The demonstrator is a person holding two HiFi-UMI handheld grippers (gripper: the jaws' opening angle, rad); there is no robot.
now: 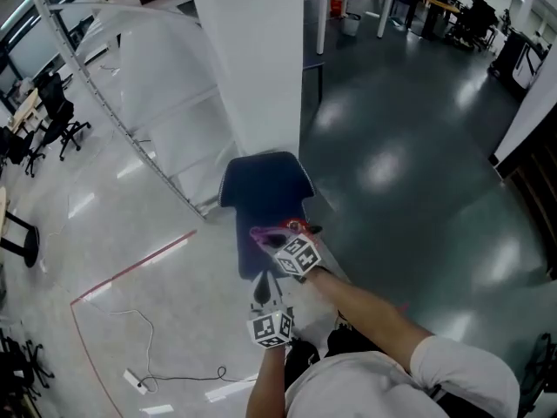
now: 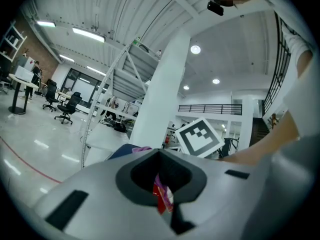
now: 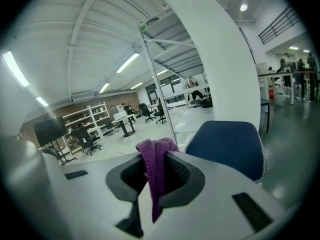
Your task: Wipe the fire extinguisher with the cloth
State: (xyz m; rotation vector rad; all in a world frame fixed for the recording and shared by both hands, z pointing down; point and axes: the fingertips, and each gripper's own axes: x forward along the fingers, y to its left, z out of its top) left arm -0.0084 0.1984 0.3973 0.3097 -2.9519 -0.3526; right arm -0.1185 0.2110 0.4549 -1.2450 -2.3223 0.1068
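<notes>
My right gripper (image 3: 155, 170) is shut on a purple cloth (image 3: 156, 156) that hangs out over its jaws. In the head view the cloth (image 1: 264, 233) shows just ahead of that gripper's marker cube (image 1: 297, 255), over a blue chair. A small red part with a black piece (image 1: 298, 226) peeks out beside it; the fire extinguisher's body is hidden. My left gripper (image 2: 162, 186) sits nearer to me (image 1: 264, 293), shut on a thin red and pink thing (image 2: 163, 200); what it is cannot be told.
The blue office chair (image 1: 261, 190) stands against a white pillar (image 1: 252, 59). A white cable and power strip (image 1: 135, 379) lie on the floor at the left, near a red tape line (image 1: 130, 268). Desks and chairs (image 1: 435, 7) fill the back.
</notes>
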